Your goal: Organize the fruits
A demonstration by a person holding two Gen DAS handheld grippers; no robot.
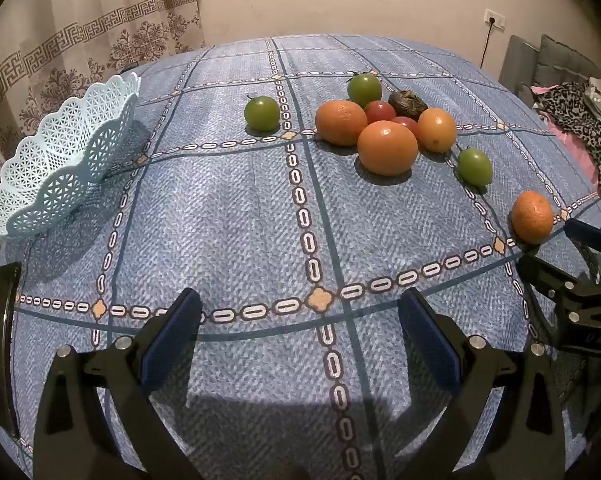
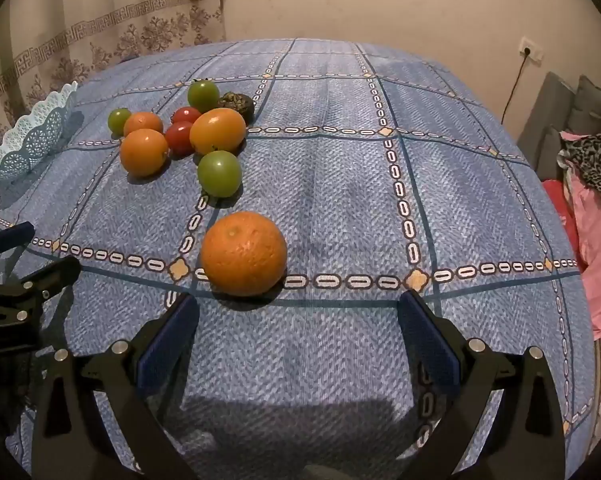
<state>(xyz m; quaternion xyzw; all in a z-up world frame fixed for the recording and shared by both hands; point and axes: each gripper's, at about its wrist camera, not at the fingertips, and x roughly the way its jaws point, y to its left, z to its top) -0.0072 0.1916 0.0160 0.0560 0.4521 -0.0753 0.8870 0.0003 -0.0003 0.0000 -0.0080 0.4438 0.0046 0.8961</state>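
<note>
A pale blue lattice basket (image 1: 56, 160) stands at the table's left edge, also seen in the right wrist view (image 2: 32, 140). A cluster of oranges (image 1: 387, 148), red tomatoes (image 1: 380, 111), green tomatoes (image 1: 364, 89) and a dark wrinkled fruit (image 1: 407, 103) lies mid-table. One green tomato (image 1: 262, 113) sits apart to the left. A lone orange (image 2: 243, 253) rests just ahead of my right gripper (image 2: 298, 314), which is open and holds nothing. My left gripper (image 1: 300, 310) is open over bare cloth, well short of the fruit.
The blue checked tablecloth (image 2: 440, 184) covers the table. A curtain (image 1: 80, 32) hangs behind the basket. Grey cushions and pink and leopard-print cloth (image 2: 592, 184) lie to the right of the table. A wall socket with a cable (image 2: 531, 51) is on the back wall.
</note>
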